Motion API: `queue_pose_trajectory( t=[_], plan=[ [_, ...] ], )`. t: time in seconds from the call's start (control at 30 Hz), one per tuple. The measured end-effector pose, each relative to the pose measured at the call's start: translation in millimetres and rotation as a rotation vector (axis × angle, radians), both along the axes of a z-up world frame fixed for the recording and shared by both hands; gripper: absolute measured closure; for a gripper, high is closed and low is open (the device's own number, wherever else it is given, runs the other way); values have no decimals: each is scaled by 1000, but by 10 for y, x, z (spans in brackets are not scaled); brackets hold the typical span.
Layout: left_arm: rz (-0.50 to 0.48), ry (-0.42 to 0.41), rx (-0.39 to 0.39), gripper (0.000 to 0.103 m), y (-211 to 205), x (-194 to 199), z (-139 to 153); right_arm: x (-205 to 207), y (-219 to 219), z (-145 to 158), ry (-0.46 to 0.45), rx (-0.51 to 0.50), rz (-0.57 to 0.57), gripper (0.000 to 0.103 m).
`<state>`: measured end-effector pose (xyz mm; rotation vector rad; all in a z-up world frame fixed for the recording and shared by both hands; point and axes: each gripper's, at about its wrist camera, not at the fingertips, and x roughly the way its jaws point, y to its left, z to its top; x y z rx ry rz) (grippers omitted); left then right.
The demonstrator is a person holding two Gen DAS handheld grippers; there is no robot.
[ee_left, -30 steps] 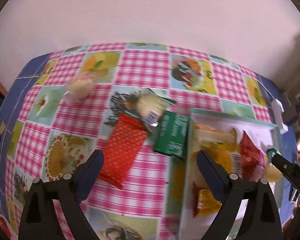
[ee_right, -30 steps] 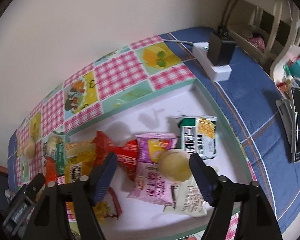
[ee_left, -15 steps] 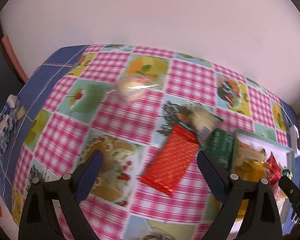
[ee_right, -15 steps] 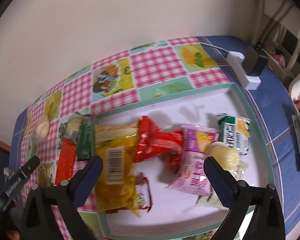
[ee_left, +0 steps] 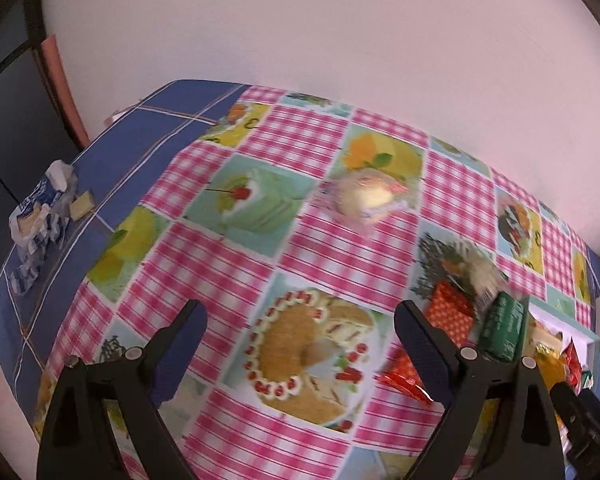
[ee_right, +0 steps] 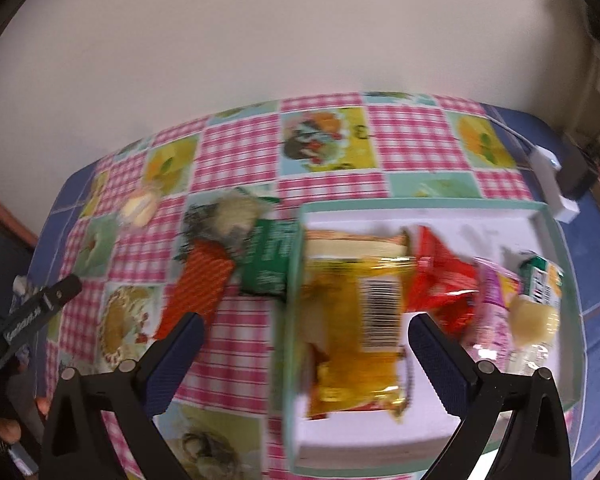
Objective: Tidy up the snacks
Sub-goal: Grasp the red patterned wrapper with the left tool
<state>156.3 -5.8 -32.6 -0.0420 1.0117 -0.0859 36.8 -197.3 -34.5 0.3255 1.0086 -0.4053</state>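
A white tray with a teal rim (ee_right: pixel 420 204) holds a yellow packet (ee_right: pixel 352 320), a red packet (ee_right: pixel 440 280), a pink packet (ee_right: pixel 492 308), a green-and-white packet (ee_right: pixel 540 284) and a pale round cake (ee_right: pixel 534 318). Left of the tray on the checked cloth lie a red dotted packet (ee_right: pixel 200 292), a green packet (ee_right: pixel 270 260), a pale wrapped snack (ee_right: pixel 236 216) and a wrapped bun (ee_left: pixel 366 198). My right gripper (ee_right: pixel 305 322) hangs open over the tray's left rim, holding nothing. My left gripper (ee_left: pixel 300 312) hovers open and empty above the cloth, with the bun beyond it.
A white power strip with a black adapter (ee_right: pixel 556 184) lies on the blue cloth behind the tray's right corner. A crumpled blue-and-white wrapper (ee_left: pixel 40 212) sits near the table's left edge. A pale wall runs close behind the table.
Both grippers have swung left across the table. The right jaws have spread wider and left the round cake behind in the tray. The left gripper now faces the bun.
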Motion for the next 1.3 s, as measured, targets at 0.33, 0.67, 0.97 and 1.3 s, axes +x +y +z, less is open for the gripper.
queue_pose_trajectory(
  t=[0.33,0.67,0.97,1.3],
  plan=[
    [55,22,-23,8,372,129,-51,186,256,5,-37,35,50,0],
    [-41,51,-58,8,124,240,-172,376,120,-91,-16,89,9,16],
    [-187,89,-94,8,-434,272,-472,547,-104,-246,13,82,-37,18],
    [-379,108,-31,8,-1063,147,-737,638,-316,-270,8,74,-72,18]
  ],
)
